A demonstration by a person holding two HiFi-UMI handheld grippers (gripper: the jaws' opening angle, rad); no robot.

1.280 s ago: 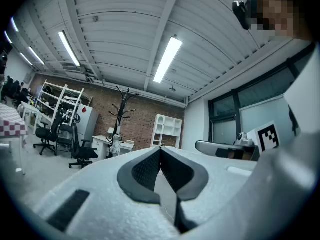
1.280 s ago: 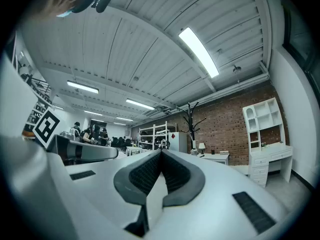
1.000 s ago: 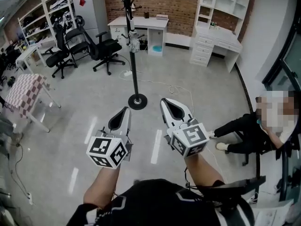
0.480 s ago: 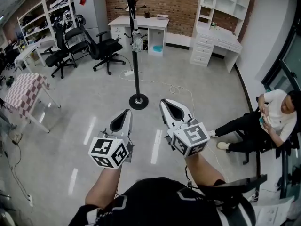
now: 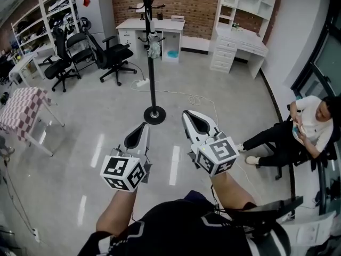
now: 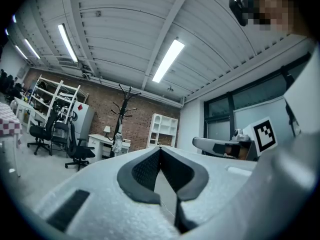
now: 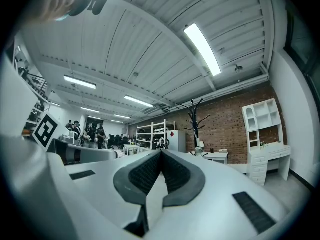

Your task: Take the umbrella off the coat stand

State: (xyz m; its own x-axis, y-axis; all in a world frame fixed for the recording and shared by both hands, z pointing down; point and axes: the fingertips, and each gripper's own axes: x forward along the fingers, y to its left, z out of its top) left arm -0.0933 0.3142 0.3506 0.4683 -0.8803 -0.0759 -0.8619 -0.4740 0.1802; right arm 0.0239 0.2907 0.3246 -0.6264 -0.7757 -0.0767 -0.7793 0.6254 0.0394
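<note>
A black coat stand (image 5: 151, 63) rises from a round base (image 5: 154, 113) on the grey floor ahead of me. A small pale folded umbrella (image 5: 153, 47) hangs high on its pole. My left gripper (image 5: 142, 125) and right gripper (image 5: 188, 114) are held side by side, short of the base, both pointing level at the stand. Both are shut with nothing between their pads. The left gripper view shows the stand (image 6: 121, 119) far off with the umbrella (image 6: 117, 145) on it, beyond the shut left gripper (image 6: 160, 148). In the right gripper view the stand (image 7: 194, 124) is to the right of the shut right gripper (image 7: 161, 152).
A white desk (image 5: 150, 28) stands behind the stand, with black office chairs (image 5: 114, 55) to its left. White shelves and drawers (image 5: 237, 41) line the back right. A checked table (image 5: 21, 108) is at the left. A person (image 5: 293, 135) sits at the right. A cable (image 5: 186, 97) lies on the floor.
The view has crept forward across the floor towards the stand, and the checked table has slid leftward in the view. Both grippers stay shut, side by side.
</note>
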